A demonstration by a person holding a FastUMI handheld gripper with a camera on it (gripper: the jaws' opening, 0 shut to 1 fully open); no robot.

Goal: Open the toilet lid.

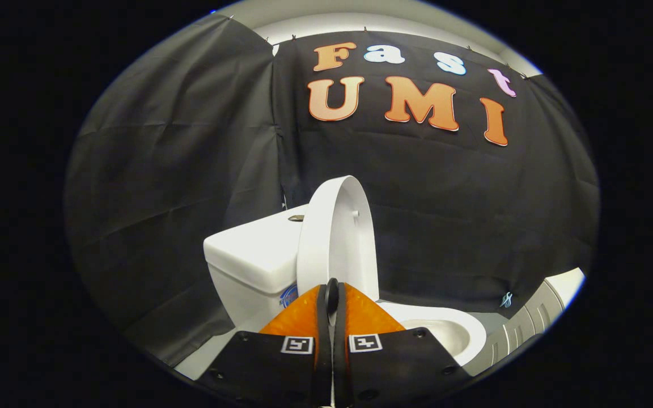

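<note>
One toilet lid (335, 238): raised upright, leaning back twd tank (253, 255), just ahead of my finger tips. My tongs (332, 297): orange fingers (295, 317) pressed together, no gap seen, nothing held betw them. Bowl (451, 331) w/ seat: open, below lid and rt of fingers. Flush button (296, 217) on tank top. Grey ribbed item (522, 326) beyond bowl, can't ID.

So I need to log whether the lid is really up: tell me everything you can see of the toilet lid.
The toilet lid is a white oval of glossy plastic, raised nearly upright and leaning back toward the white tank. Its inner face shows, with a small bumper near the rim. Below it the bowl lies uncovered. The tool sits just before the lid's lower edge, fingers together with nothing between them; contact cannot be told.
</note>
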